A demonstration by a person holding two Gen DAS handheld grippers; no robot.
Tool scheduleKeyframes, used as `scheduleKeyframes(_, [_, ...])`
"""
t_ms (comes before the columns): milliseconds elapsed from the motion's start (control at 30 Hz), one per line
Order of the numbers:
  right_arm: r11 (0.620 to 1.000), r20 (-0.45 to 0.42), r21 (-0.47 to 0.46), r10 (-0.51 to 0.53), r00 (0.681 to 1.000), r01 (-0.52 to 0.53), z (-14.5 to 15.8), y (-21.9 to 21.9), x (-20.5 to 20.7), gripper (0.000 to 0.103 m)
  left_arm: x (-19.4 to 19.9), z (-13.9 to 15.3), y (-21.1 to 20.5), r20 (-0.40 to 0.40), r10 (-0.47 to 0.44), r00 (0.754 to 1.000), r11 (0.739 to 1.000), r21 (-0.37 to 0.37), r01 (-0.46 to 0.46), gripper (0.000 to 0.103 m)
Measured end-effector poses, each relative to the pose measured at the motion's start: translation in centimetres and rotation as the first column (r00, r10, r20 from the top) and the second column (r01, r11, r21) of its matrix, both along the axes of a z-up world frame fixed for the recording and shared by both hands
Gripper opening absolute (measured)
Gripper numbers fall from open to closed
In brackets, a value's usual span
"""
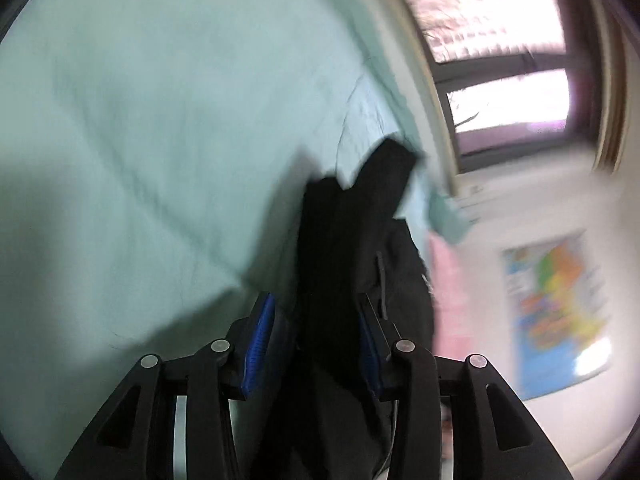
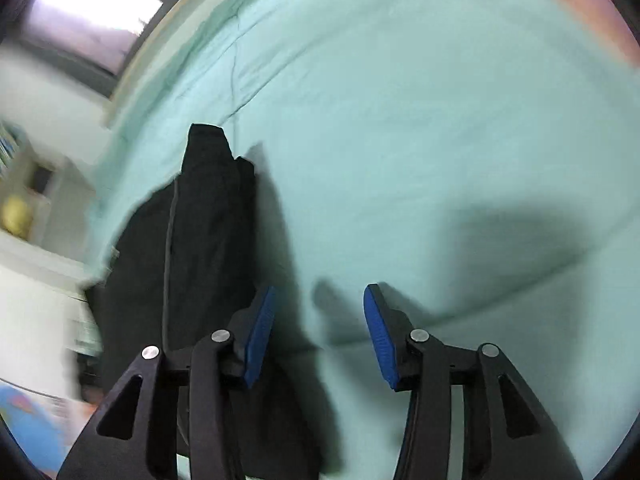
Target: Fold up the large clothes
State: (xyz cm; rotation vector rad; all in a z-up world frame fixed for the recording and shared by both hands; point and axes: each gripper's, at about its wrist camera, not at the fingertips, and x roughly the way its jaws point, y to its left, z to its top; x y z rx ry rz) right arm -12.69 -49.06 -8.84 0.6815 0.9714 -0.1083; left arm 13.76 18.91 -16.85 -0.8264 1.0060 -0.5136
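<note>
A black garment (image 1: 352,240) hangs bunched between the blue pads of my left gripper (image 1: 316,332), over a mint-green bed sheet (image 1: 140,120). The jaws stand fairly wide with the cloth filling the gap, and whether they pinch it does not show. In the right wrist view the same black garment (image 2: 200,240) lies at the left, on the bed sheet (image 2: 400,120) and over its edge. My right gripper (image 2: 318,332) is open and empty above the sheet, just right of the garment. Both views are blurred.
A window (image 1: 492,60) and a white wall with a coloured map poster (image 1: 560,312) stand beyond the bed's edge. A pink cloth (image 1: 448,300) shows beside the garment. In the right wrist view, shelves (image 2: 24,200) stand at the left and a window (image 2: 92,20) at the top left.
</note>
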Motion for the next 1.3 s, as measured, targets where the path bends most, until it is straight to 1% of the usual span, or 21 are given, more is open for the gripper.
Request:
scheduleKeyframes(33, [0.998,0.014,-0.055,0.011,1.000,-0.010,1.3,0.7,-0.5,0.051,-0.6,3.0,-0.7,0.073,0.002,0.997,0.994,0.110,-0.010,0.042])
scheduleKeyframes(67, [0.992,0.049,-0.124,0.036,0.998,-0.029,3.6,2.2,-0.9,0.051,-0.5,4.4,-0.6,0.106,-0.006,0.994,0.987,0.161,-0.011,0.043])
scheduleKeyframes(100, [0.985,0.074,-0.167,0.059,0.995,-0.046,4.6,2.4,-1.6,0.053,-0.9,6.3,-1.7,0.145,-0.022,0.989,0.974,0.225,-0.011,0.043])
scheduleKeyframes(200, [0.951,0.140,-0.291,0.150,0.979,-0.104,9.0,7.9,-1.2,0.074,-2.7,10.1,-6.6,0.240,-0.109,0.965,0.921,0.390,0.007,0.048])
scheduleKeyframes(233, [0.940,0.167,-0.317,0.187,0.968,-0.127,10.2,10.5,-0.7,0.076,-3.1,10.9,-9.1,0.259,-0.154,0.954,0.895,0.445,0.024,0.048])
scheduleKeyframes(300, [0.923,0.185,-0.342,0.248,0.951,-0.174,11.1,14.8,0.3,0.077,-3.9,10.6,-13.5,0.269,-0.237,0.934,0.861,0.503,0.073,0.049])
scheduleKeyframes(400, [0.901,0.156,-0.351,0.324,0.933,-0.254,10.2,20.9,2.9,0.077,-5.9,8.7,-20.2,0.260,-0.365,0.894,0.802,0.576,0.159,0.049])
scheduleKeyframes(467, [0.887,0.105,-0.352,0.355,0.929,-0.299,8.0,23.7,4.7,0.076,-5.3,6.9,-22.9,0.208,-0.398,0.893,0.762,0.617,0.196,0.049])
scheduleKeyframes(500, [0.884,0.064,-0.342,0.359,0.931,-0.317,6.5,24.5,5.5,0.076,-4.2,4.7,-24.1,0.119,-0.402,0.908,0.747,0.616,0.250,0.048])
scheduleKeyframes(533, [0.878,0.001,-0.337,0.362,0.932,-0.341,4.5,25.5,6.5,0.076,-3.1,2.8,-24.2,0.070,-0.383,0.921,0.751,0.604,0.267,0.048])
scheduleKeyframes(600, [0.850,-0.073,-0.380,0.366,0.928,-0.365,1.4,26.2,7.4,0.078,-1.8,0.8,-23.6,0.065,-0.355,0.933,0.780,0.570,0.258,0.048])
scheduleKeyframes(667, [0.863,-0.068,-0.366,0.349,0.935,-0.348,-0.6,25.7,7.8,0.079,-0.9,-0.1,-23.0,0.064,-0.340,0.938,0.807,0.532,0.257,0.048])
scheduleKeyframes(700, [0.873,-0.062,-0.352,0.340,0.939,-0.339,-0.9,25.5,7.8,0.079,-0.8,0.0,-22.9,0.065,-0.336,0.940,0.812,0.527,0.253,0.048])
scheduleKeyframes(767, [0.883,-0.056,-0.337,0.329,0.943,-0.328,-0.6,25.2,7.6,0.079,-0.8,0.4,-23.4,0.080,-0.342,0.936,0.798,0.551,0.244,0.048])
scheduleKeyframes(867, [0.888,-0.039,-0.339,0.316,0.948,-0.310,0.3,25.1,6.9,0.079,-2.2,2.3,-24.0,0.116,-0.340,0.933,0.731,0.657,0.185,0.048])
scheduleKeyframes(933, [0.899,-0.019,-0.328,0.301,0.953,-0.290,1.7,24.7,5.9,0.079,-3.5,4.9,-23.7,0.178,-0.291,0.940,0.685,0.725,0.075,0.048])
scheduleKeyframes(1000, [0.910,0.042,-0.328,0.281,0.959,-0.252,4.2,24.2,4.3,0.079,-5.0,8.3,-23.0,0.293,-0.249,0.923,0.667,0.743,-0.056,0.049])
scheduleKeyframes(1100, [0.907,0.136,-0.378,0.254,0.958,-0.186,9.2,24.2,1.7,0.079,-6.7,13.3,-22.0,0.389,-0.202,0.899,0.662,0.731,-0.167,0.050])
scheduleKeyframes(1167, [0.902,0.187,-0.406,0.237,0.953,-0.145,12.5,24.4,0.1,0.082,-7.7,16.1,-21.1,0.409,-0.170,0.897,0.665,0.719,-0.202,0.051])
scheduleKeyframes(1233, [0.899,0.267,-0.424,0.241,0.933,-0.111,16.5,25.3,-1.9,0.094,-8.7,18.7,-20.2,0.401,-0.121,0.908,0.656,0.719,-0.230,0.052])
scheduleKeyframes(1300, [0.893,0.316,-0.442,0.241,0.918,-0.082,19.7,26.5,-2.7,0.098,-10.4,21.0,-18.7,0.445,-0.039,0.895,0.648,0.693,-0.316,0.052])
